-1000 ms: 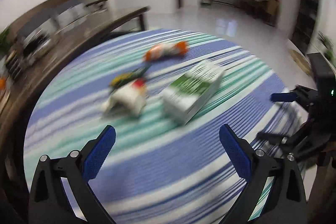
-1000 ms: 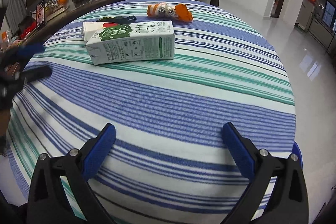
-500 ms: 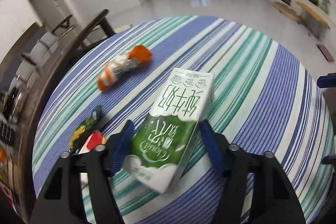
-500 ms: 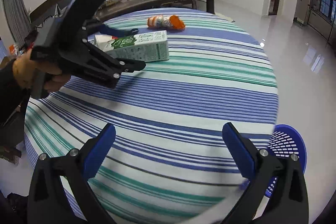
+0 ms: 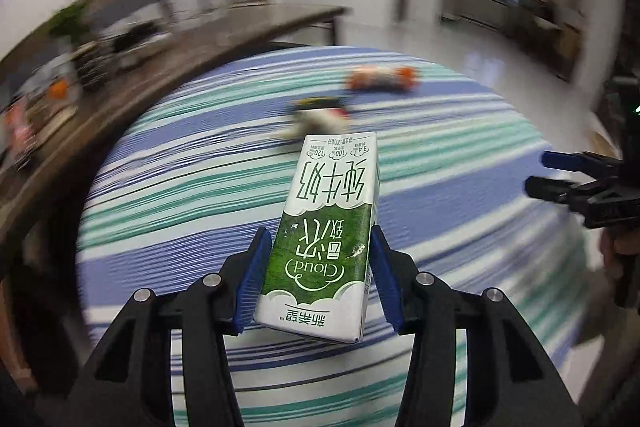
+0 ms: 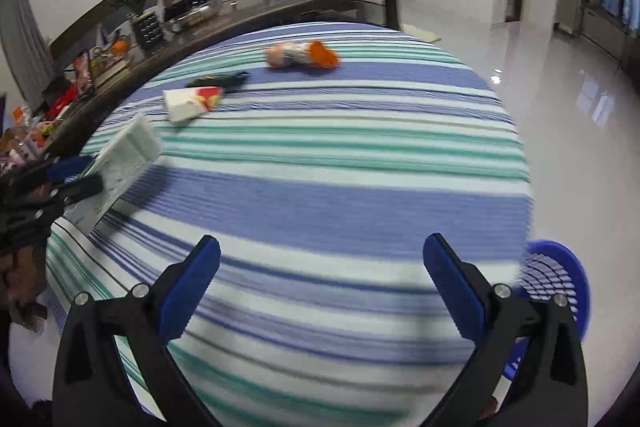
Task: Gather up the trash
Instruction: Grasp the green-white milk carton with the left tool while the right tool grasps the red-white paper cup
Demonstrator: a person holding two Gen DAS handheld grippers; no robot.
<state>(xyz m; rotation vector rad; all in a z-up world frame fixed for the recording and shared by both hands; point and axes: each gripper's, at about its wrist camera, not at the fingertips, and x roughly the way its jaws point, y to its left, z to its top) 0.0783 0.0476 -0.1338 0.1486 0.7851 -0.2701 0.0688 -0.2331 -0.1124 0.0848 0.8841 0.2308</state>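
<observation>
Left gripper (image 5: 318, 277): jaws closing, pads pinching the milk carton (image 5: 326, 227), lifted over the striped worktop (image 5: 180, 187).
Right gripper (image 6: 322, 285): spread wide, holding nothing.
Wrappers (image 6: 192, 103): worktop, 11 o'clock.
Blue basket (image 6: 560, 279): floor, 3 o'clock.

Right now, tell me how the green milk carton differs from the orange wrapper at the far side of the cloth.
The green milk carton is a boxy green-and-white pack; the orange wrapper is a crumpled orange-and-white roll.
The carton sits between the closing pads of the left gripper, lifted off the striped cloth; the wrapper lies loose on it, untouched.
The carton looks bigger.
Both look like trash to collect.
</observation>
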